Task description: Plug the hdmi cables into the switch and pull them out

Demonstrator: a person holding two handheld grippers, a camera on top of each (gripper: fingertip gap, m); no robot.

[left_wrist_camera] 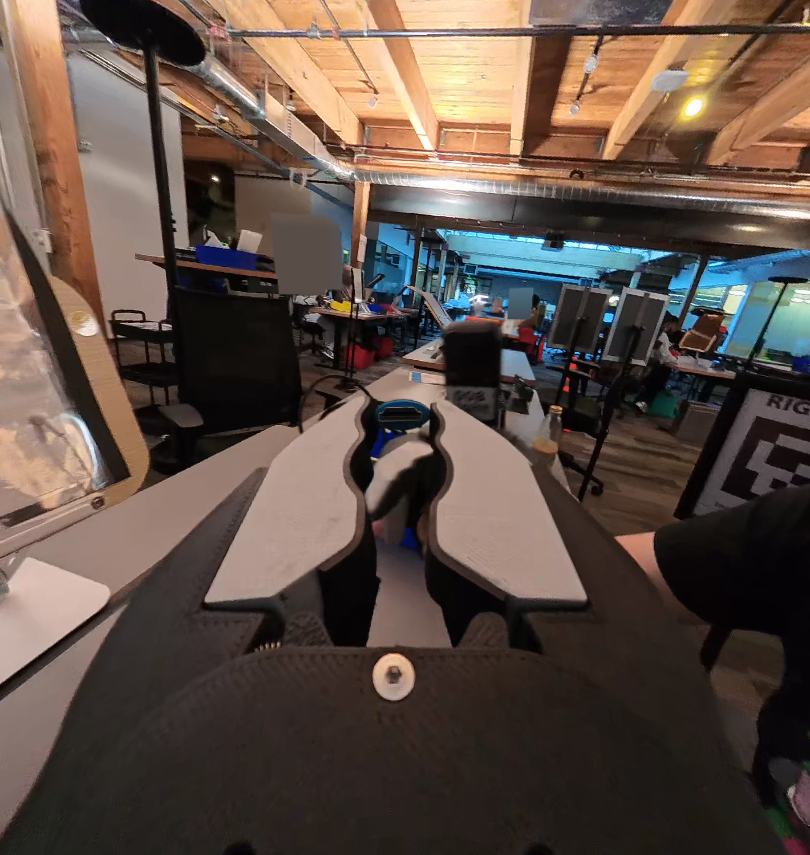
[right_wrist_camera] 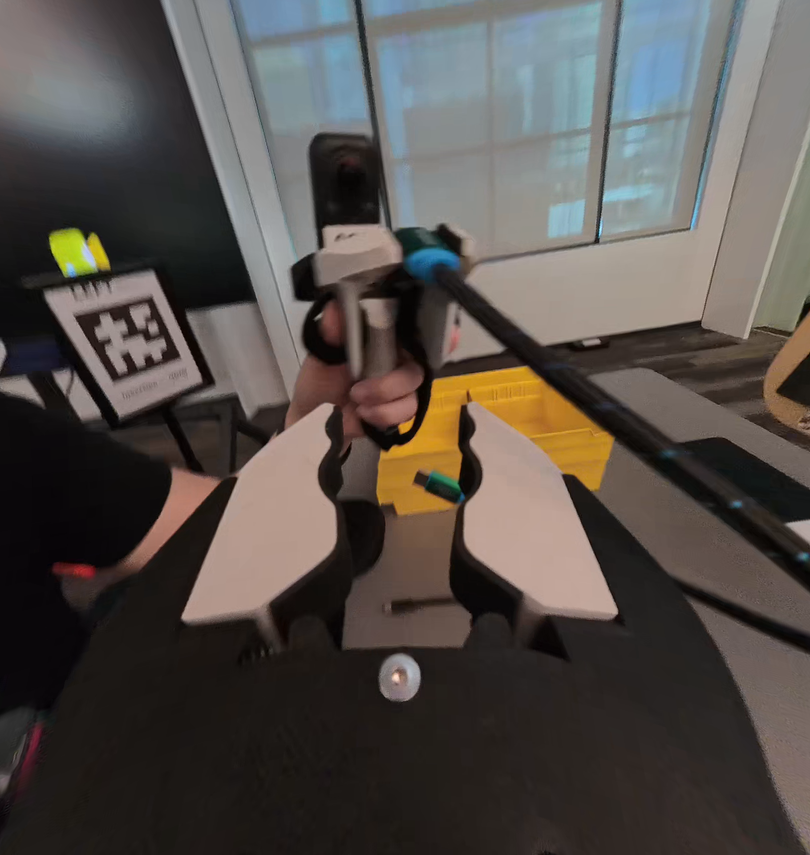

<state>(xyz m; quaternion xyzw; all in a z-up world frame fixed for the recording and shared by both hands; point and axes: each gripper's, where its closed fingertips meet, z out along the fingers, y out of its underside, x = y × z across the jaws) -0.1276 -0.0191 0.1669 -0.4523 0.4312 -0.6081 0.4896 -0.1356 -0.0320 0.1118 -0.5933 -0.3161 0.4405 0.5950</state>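
My left gripper [left_wrist_camera: 401, 407] is shut on a blue-collared HDMI plug [left_wrist_camera: 402, 415], held at the fingertips with its metal mouth facing the camera, raised above the grey table [left_wrist_camera: 162, 532]. In the right wrist view the left gripper [right_wrist_camera: 433, 245] is held up in a hand, and the plug's black cable [right_wrist_camera: 579, 384] runs down to the lower right. My right gripper [right_wrist_camera: 398, 416] is open and holds nothing. A green plug [right_wrist_camera: 438, 486] shows low between its fingers, close to the right one. I cannot pick out the switch in either view.
A yellow bin [right_wrist_camera: 532, 416] stands on the table beyond the right gripper. A marker sign on a stand [right_wrist_camera: 130, 342] is at the left. A wood-framed panel [left_wrist_camera: 47, 370] stands on the left and a bottle [left_wrist_camera: 549, 430] on the right. A black-sleeved arm [left_wrist_camera: 740, 555] is close. One gripper's finger ends stand about 6 cm off the other's.
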